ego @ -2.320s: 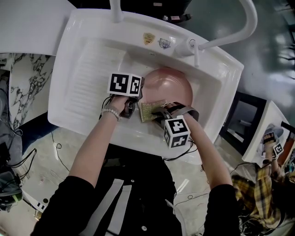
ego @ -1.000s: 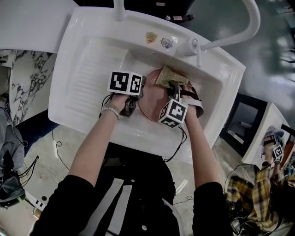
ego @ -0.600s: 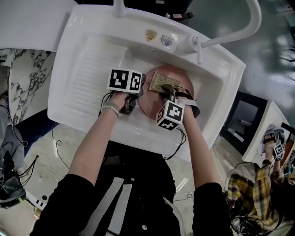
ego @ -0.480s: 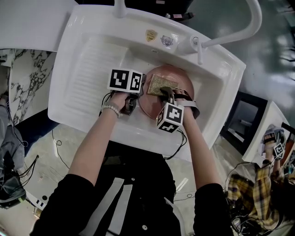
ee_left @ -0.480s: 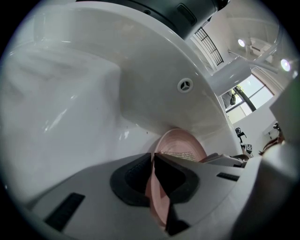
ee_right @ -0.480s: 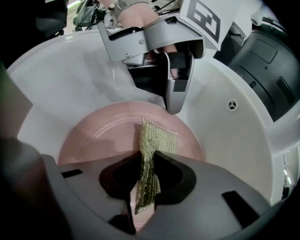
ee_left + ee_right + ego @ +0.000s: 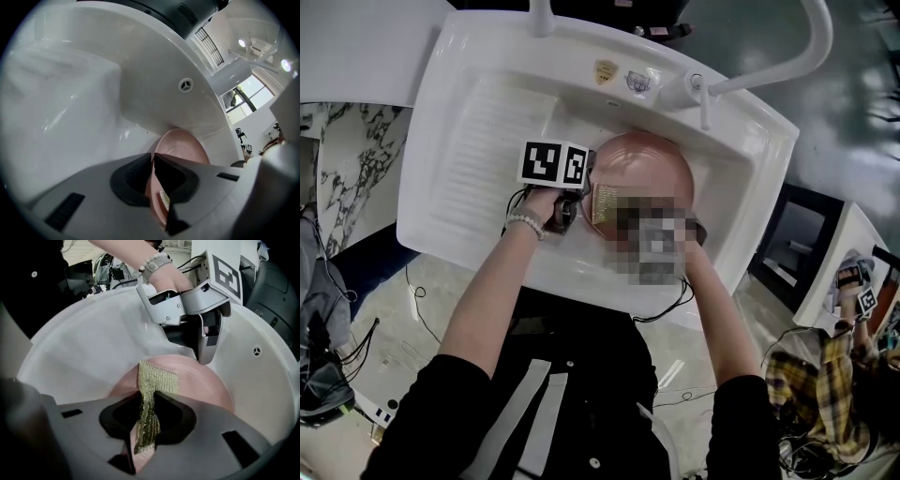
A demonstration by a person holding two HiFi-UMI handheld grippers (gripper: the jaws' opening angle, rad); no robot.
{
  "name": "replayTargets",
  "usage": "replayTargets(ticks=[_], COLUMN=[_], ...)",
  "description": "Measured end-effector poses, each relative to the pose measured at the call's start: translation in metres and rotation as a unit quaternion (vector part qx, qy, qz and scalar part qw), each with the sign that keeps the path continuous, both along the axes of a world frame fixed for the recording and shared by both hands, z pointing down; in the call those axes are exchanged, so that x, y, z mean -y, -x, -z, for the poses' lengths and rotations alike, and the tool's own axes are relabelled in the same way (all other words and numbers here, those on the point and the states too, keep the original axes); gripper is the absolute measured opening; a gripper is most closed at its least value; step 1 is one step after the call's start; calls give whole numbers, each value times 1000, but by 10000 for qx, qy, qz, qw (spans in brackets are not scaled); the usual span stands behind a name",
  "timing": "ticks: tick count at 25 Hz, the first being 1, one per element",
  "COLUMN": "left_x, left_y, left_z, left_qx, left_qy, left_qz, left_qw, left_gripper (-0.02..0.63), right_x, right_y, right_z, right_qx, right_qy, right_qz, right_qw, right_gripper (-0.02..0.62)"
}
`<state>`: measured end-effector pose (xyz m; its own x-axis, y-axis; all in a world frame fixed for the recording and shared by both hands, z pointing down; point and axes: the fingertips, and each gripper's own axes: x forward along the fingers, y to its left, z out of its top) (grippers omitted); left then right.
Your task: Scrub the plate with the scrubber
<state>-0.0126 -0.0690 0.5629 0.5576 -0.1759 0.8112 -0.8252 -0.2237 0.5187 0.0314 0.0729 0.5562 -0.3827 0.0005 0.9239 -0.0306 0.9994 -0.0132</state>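
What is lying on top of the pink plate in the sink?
A gold mesh scrubber lies spread on the pink plate, pinched by the right gripper. The left gripper clamps the plate's rim. The patch of plate beneath the scrubber is covered and cannot be seen.

The white sink [image 7: 750, 141] occupies the upper centre of the head view. A ribbed drainboard [image 7: 497, 155] forms its left section. A white faucet [image 7: 811, 52] arches across the upper right corner, and its lever [image 7: 703, 111] stands near the faucet base. A yellowish sticker [image 7: 604, 76] and a bluish sticker [image 7: 636, 84] sit side by side on the back ledge. In the left gripper view, a round overflow opening [image 7: 185, 85] is set in the basin wall. A marble-patterned counter [image 7: 342, 178] adjoins the sink at the left edge. Black cables [image 7: 328, 323] lie on the pale floor [image 7: 422, 347] at lower left. A black-framed stand [image 7: 787, 248] is located right of the sink. A second person in a yellow plaid shirt [image 7: 839, 394] occupies the lower right corner.
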Motion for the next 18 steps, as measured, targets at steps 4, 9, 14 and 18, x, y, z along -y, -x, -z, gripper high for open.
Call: replayTargets(ticks=[4,9,14,18], left_x=[1,1,1,1], left_y=[0,0,0,0], left_z=[-1,0,1,0], left_qx=[-2,-14,-21,-28], left_qy=[-1,-11,-12,-6], left_qz=[14,6,14,28], left_qw=[10000,10000,10000,10000], left_gripper=[20,20,20,20], right_x=[-19,-34,-50,-48], right_y=[2,-1,-8,-17], right_z=[6,17,28,37], right_qx=[264,410,412,320], right_qy=[682,1415,2083,2068], right_qz=[83,66,187,237], right_qw=[9973,9891,9770,9776], right_gripper=[81,81,81,80])
